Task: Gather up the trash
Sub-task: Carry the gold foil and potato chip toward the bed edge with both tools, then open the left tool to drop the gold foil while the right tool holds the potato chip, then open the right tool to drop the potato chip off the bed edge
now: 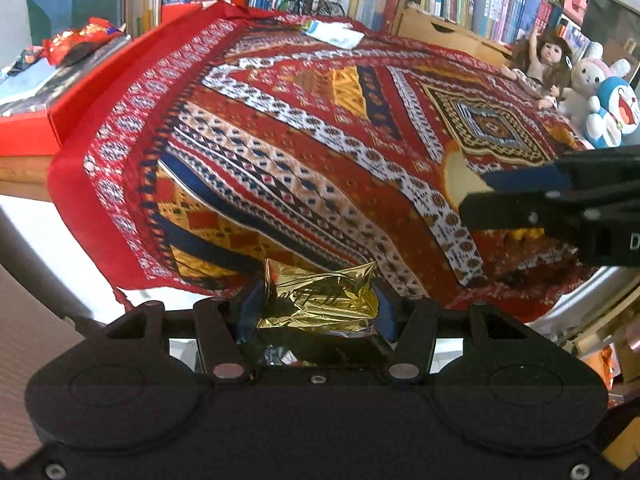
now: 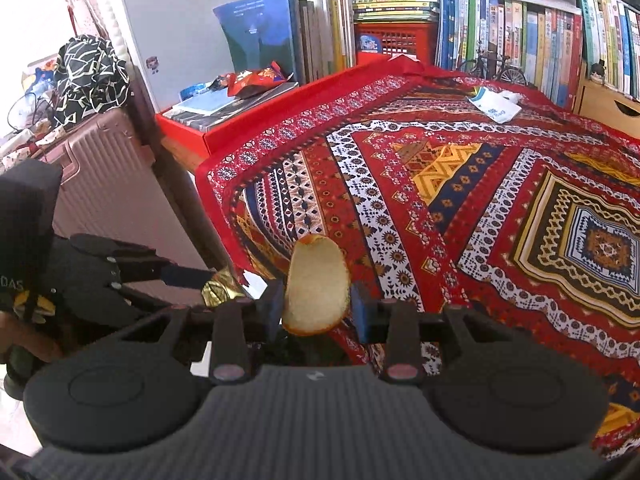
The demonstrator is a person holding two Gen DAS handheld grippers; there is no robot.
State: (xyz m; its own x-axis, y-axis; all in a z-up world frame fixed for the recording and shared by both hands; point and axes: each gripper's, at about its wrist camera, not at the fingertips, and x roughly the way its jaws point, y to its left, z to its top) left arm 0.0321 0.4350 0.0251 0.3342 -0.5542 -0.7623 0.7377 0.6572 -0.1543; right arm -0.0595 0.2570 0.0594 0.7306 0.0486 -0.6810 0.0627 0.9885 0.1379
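Observation:
My left gripper (image 1: pixel 318 306) is shut on a crumpled gold foil wrapper (image 1: pixel 320 300), just off the near edge of the patterned red tablecloth (image 1: pixel 320 140). The right wrist view shows this gripper (image 2: pixel 200 288) low at the left with the gold wrapper (image 2: pixel 218 290) at its tips. My right gripper (image 2: pixel 318 310) is shut on a pale oval peel (image 2: pixel 316 284) with an orange-brown rim, held upright over the cloth's near corner. In the left wrist view it (image 1: pixel 480 194) reaches in from the right, and the peel (image 1: pixel 460 178) shows at its tips.
A white and blue wrapper (image 2: pixel 496 106) lies at the far side of the cloth. A red snack bag (image 2: pixel 252 80) rests on books on a red box (image 2: pixel 224 132). Dolls (image 1: pixel 580 80) stand at the right edge, bookshelves behind, and a pink suitcase (image 2: pixel 100 184) stands left of the table.

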